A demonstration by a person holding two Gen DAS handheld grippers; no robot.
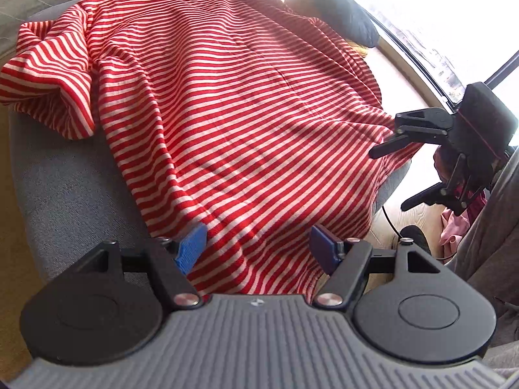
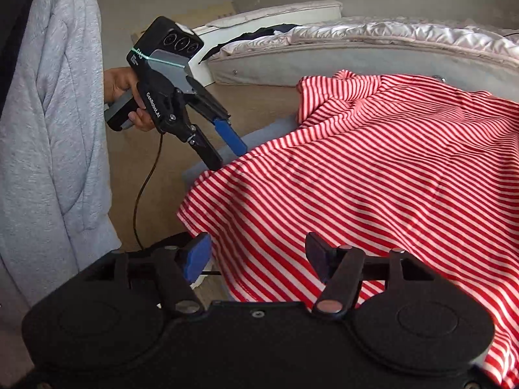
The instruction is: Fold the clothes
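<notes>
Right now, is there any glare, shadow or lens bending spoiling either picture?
Left wrist view: the window is blown out white, sunlight and soft shadows cross the red-and-white striped shirt, edges bow. Right wrist view: even light, no glare; the quilted mattress edge curves from fisheye.

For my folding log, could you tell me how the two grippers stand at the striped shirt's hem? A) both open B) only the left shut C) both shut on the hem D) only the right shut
A: the left gripper and the right gripper both hold their jaws apart, with the striped shirt lying between the fingers, unclamped.
</notes>
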